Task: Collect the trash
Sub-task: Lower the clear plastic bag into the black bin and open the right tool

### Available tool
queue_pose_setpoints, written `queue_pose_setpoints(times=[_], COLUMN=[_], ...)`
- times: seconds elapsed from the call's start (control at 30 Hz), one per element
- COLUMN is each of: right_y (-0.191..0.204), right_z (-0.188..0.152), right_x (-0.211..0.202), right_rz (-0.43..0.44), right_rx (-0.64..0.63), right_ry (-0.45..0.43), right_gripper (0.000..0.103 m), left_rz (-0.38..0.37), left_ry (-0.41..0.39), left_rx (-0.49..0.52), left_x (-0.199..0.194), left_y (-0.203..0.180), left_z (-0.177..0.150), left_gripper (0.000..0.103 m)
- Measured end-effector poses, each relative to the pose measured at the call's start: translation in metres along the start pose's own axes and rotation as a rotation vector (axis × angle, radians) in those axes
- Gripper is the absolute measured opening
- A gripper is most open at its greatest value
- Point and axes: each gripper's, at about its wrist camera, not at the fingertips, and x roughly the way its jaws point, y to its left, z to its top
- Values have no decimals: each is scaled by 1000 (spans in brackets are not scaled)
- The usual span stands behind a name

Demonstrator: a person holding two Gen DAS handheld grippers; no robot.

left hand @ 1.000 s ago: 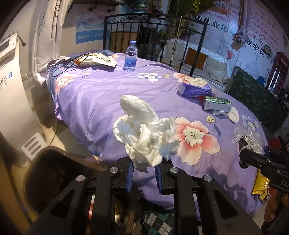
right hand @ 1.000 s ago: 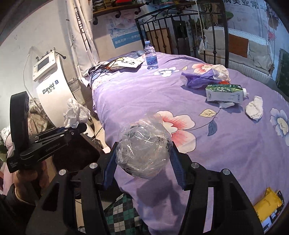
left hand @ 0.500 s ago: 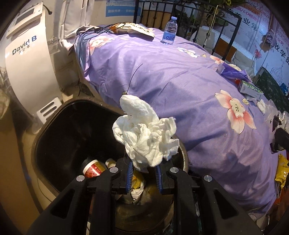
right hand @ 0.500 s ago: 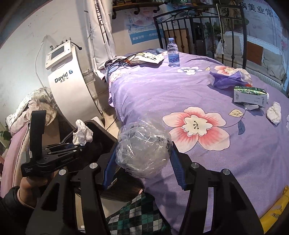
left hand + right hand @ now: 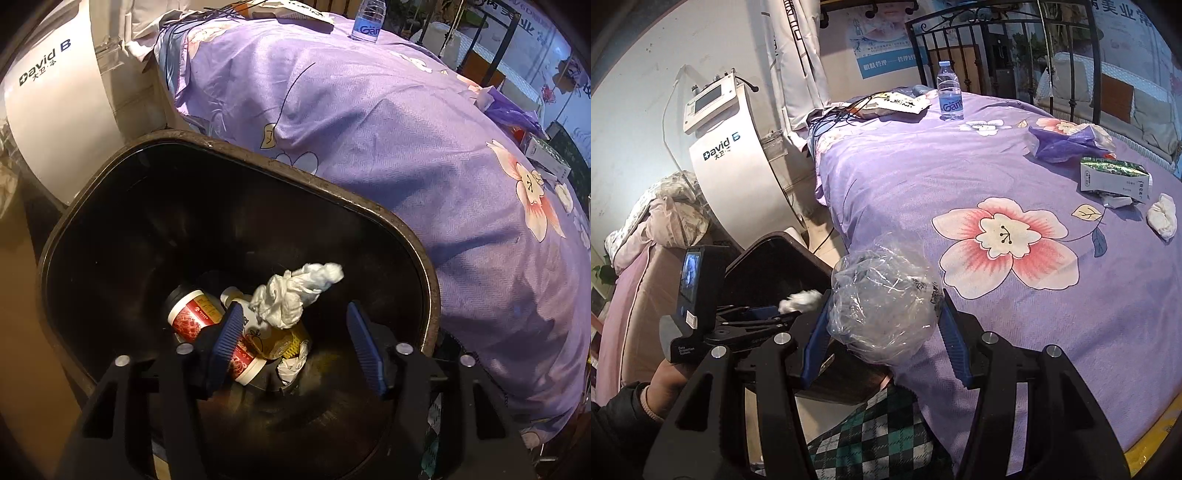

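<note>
Left gripper (image 5: 293, 338): fingers spread wide, holding nothing, poised over the dark oval plastic trash bin (image 5: 369, 206).
Crumpled white paper tissue (image 5: 291, 295): free between the spread fingers, over or on the bin's contents; which, I cannot tell. Light, soft.
Bin contents: 1 red-and-white round cup (image 5: 195, 315), yellow wrapper (image 5: 282, 339), at 6 o'clock in the left wrist view.
Right gripper (image 5: 882, 334): fingers pinching a crumpled clear plastic bag (image 5: 884, 299) at its 2 sides.
Bag handling: judged very light, springy, slippery; grip across the bunched middle.
Purple floral bed cover (image 5: 960, 177): remaining trash at 2 o'clock, namely purple plastic bag (image 5: 1063, 144), green-and-white carton (image 5: 1113, 177), white tissue wad (image 5: 1162, 216).
</note>
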Motion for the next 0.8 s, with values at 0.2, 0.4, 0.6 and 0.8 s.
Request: queue_pose_setpoints(times=[0.2,0.4,0.6,0.8], right_y=[2,15,44,80], right_z=[-3,-2,-4,-10], right_x=[10,38,76,108], right_rz=[20,111,198,267], right_rx=[-9,-27,-67,-111], right_ry=[26,95,186,260], right_gripper=[55,55,55,55], left_rz=[5,51,108,123], left_ry=[-10,-103,-203,-253], left_rx=[-6,-48,-108,-157], left_x=[-2,-21,-48,-68], left_y=[0,12,30,47], left_z=[1,11,26,35], left_gripper=[70,73,76,76])
